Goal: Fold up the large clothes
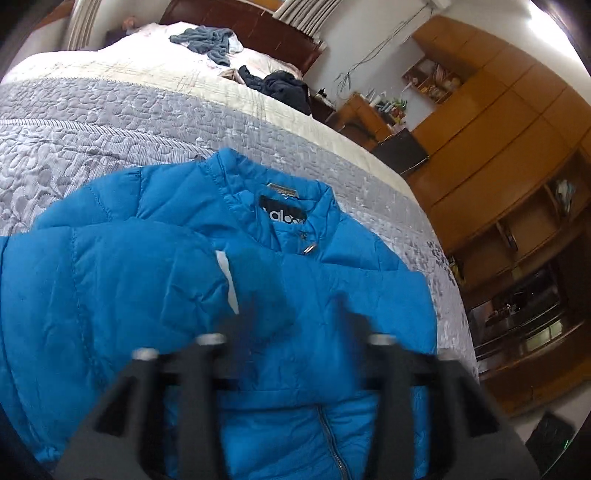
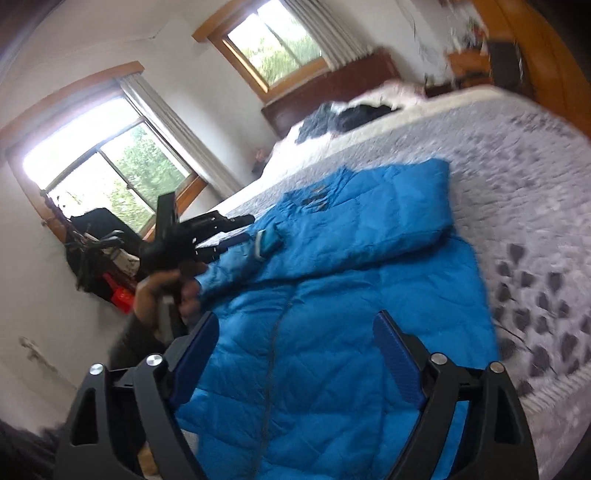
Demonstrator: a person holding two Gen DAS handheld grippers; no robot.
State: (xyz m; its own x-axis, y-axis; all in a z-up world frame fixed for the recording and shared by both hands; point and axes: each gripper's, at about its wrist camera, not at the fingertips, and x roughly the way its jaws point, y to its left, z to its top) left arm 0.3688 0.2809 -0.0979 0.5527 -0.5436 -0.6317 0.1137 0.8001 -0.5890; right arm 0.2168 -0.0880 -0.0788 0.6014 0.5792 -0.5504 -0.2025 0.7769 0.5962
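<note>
Left wrist view: blue puffer jacket [image 1: 303, 295] lies flat on the bed [image 1: 147, 122], front up, collar toward the headboard [image 1: 236, 22], zipper [image 1: 332, 443] running down toward the camera. It sits on the grey quilted bedspread [image 1: 92, 129], near the bed's right edge. One sleeve [image 1: 110, 280] is folded across the chest, white cuff lining showing at its end. Black neck label [image 1: 282, 214] visible inside the collar, metal snap just below it. Left gripper [image 1: 295, 314] is motion-blurred, fingers spread apart above the chest area, nothing between them. Contact with the fabric: cannot tell. Far end of the bed: a grey-blue garment [image 1: 207, 40] and a dark garment [image 1: 284, 86], both crumpled, well apart from the jacket. Wooden cabinets [image 1: 498, 122] along the right wall.

Right wrist view: same jacket [image 2: 351, 295] from the hem side, other sleeve [image 2: 388, 206] folded in over the body. Right gripper [image 2: 295, 354] is released, blue pads [image 2: 397, 354] wide apart, hovering over the lower jacket, holding nothing. The left gripper [image 2: 229, 225] shows here too, held in a hand [image 2: 166, 288] at the jacket's left side by the folded sleeve cuff, fingers pointing across it; whether it touches, cannot tell. Two windows [image 2: 110, 166] with curtains behind.
</note>
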